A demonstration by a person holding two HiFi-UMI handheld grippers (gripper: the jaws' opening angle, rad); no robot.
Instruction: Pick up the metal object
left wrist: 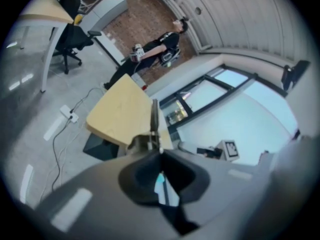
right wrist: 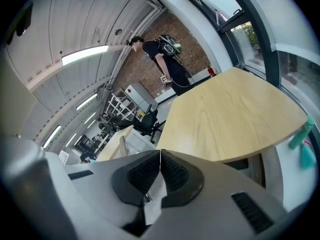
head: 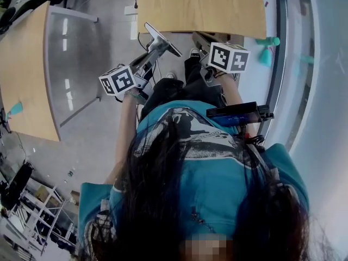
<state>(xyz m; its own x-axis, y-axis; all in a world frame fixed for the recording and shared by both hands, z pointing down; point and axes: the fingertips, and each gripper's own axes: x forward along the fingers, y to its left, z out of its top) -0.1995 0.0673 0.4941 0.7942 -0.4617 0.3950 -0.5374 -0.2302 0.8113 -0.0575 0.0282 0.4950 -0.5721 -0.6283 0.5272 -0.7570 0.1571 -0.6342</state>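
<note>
Metal object (left wrist: 154, 115) in left tool (left wrist: 159, 153)

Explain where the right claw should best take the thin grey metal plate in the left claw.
Probably the free right end of the thin grey metal plate, closing on its two broad faces, coming from the right; the shut left claw holds its near side.

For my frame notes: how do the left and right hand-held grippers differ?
The left hand-held gripper is shut on the metal object, sticking past its jaws; the right hand-held gripper is shut on nothing. The left faces a corner of the wooden table, the right its broad top. Both are closed.
</note>
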